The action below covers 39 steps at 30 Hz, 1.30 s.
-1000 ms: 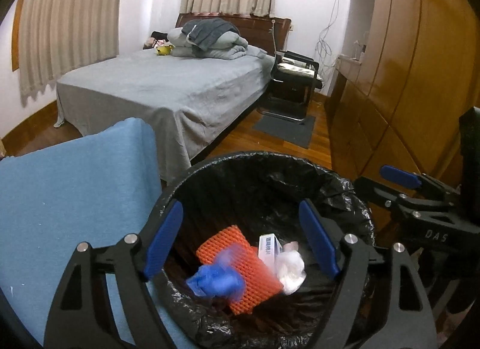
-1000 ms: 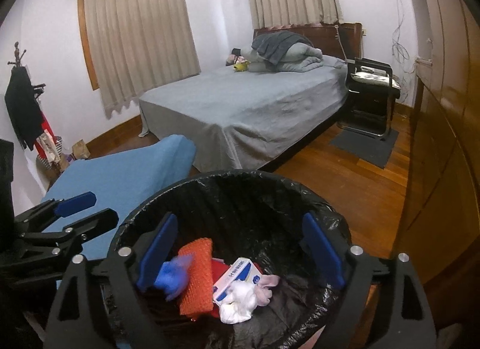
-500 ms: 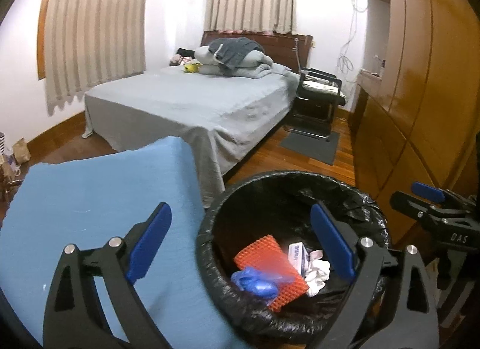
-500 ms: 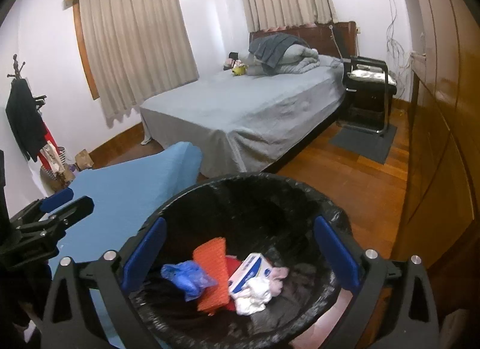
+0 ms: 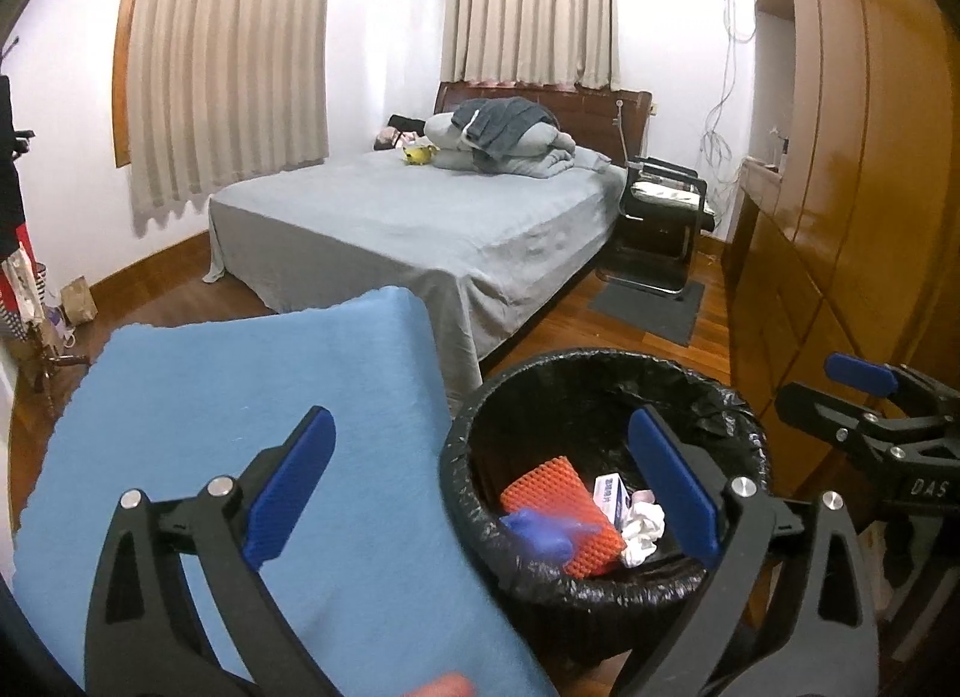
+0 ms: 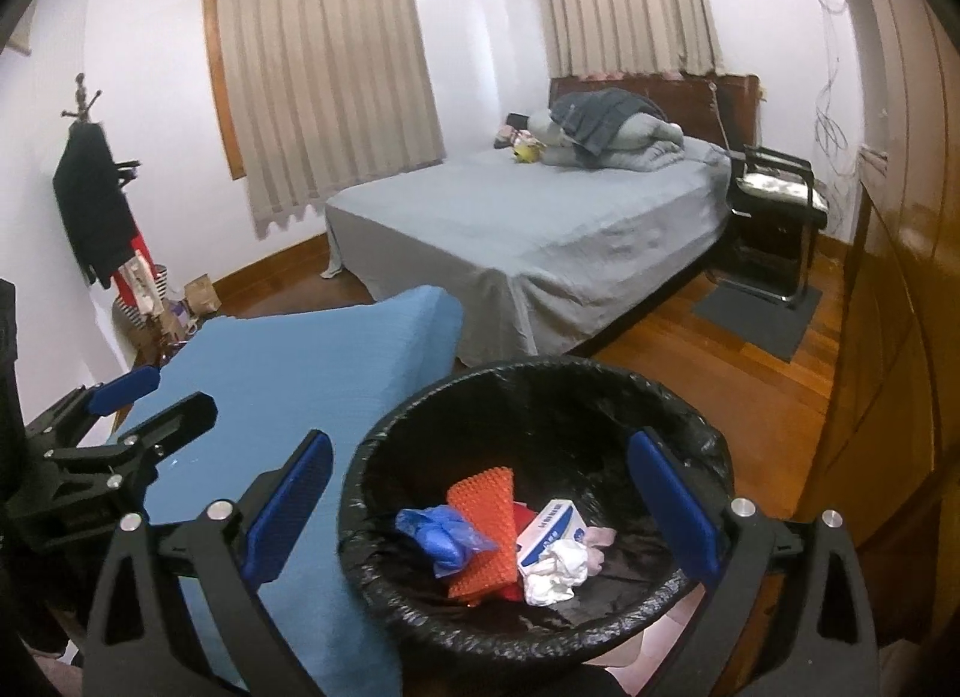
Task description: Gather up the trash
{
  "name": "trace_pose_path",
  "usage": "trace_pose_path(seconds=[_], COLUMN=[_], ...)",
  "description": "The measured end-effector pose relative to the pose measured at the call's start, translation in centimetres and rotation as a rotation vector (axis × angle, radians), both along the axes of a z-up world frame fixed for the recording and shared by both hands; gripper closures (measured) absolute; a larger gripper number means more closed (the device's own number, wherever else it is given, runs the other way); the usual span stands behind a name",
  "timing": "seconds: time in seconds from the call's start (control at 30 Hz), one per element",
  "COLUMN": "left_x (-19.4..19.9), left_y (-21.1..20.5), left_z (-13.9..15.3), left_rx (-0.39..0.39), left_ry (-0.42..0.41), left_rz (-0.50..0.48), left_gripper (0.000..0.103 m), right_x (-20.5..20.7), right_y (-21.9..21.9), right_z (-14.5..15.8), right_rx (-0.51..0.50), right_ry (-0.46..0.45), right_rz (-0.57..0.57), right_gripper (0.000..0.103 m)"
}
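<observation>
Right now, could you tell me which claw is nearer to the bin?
Right. The right claw straddles the bin from above; the left claw sits off to its left, mostly over the blue cloth.

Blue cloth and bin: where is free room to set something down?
The blue cloth shows bare from its far edge near the bed to the bin. Inside the bin, the far side is free; the near middle is crowded with an orange mesh, blue glove, box and tissue.

One bin (image 6: 540, 631), four trash items (image 6: 480, 523)
</observation>
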State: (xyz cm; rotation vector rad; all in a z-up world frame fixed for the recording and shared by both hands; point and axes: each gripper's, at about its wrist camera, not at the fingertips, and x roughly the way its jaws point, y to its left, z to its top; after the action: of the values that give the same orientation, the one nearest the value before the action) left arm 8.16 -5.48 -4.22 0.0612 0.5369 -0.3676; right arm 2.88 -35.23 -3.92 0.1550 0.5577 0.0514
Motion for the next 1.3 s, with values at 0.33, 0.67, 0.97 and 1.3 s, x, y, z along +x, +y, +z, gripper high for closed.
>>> trace_pose_path(seconds=[0.33, 0.67, 0.97, 1.3], left_x=[-2.9, -4.3, -4.4, -4.4], left_y=[1.9, 3.1, 3.3, 3.4], left_z=[2.0, 2.6, 2.8, 2.9], left_rx=[-0.017, -0.012, -0.018, -0.017], left_ry=[-0.055, -0.078, -0.078, -0.08], left_rz=[0.034, 0.051, 0.062, 0.062], left_gripper=[0.007, 0.007, 0.007, 0.007], right_x=[-1.6, -2.1, -2.1, -2.1], right_y=[2.4, 3.4, 3.5, 3.6], right_z=[2.1, 2.3, 2.4, 2.3], right_rx=[-0.024, -0.028, -0.03, -0.029], right_ry=[-0.032, -0.043, -0.045, -0.047], right_rz=[0.041, 0.056, 0.063, 0.063], right_gripper=[0.006, 0.006, 0.006, 0.006])
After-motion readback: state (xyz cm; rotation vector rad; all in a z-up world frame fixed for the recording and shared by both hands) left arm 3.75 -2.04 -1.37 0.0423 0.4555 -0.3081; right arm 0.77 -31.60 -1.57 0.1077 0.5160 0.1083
